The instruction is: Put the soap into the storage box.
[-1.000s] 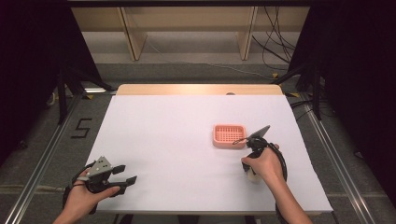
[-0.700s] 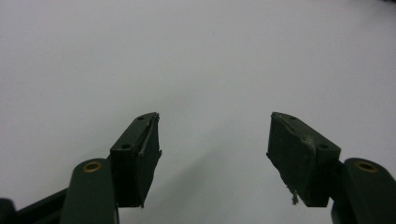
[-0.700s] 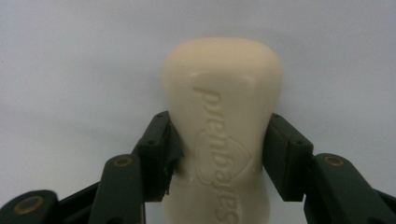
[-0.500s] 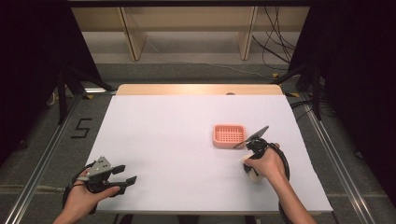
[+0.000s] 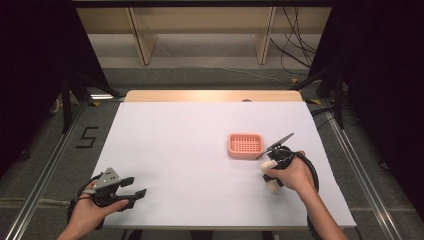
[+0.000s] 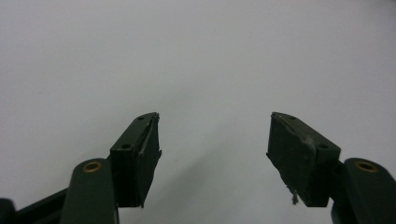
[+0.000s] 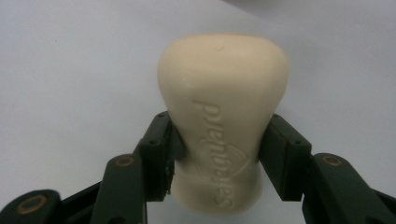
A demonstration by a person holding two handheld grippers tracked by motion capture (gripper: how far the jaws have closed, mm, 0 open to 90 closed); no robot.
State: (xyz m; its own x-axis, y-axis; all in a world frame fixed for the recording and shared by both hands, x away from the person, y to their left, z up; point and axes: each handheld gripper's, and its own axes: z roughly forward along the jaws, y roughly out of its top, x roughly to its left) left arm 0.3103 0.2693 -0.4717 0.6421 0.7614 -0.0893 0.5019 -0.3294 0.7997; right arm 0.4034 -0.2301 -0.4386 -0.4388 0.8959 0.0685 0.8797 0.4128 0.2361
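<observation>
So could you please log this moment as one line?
right hand-held gripper: shut on soap bar | left hand-held gripper: open, empty | pink soap dish: empty

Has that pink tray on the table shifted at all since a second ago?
No. The pink tray sits at the same spot on the white table.
</observation>
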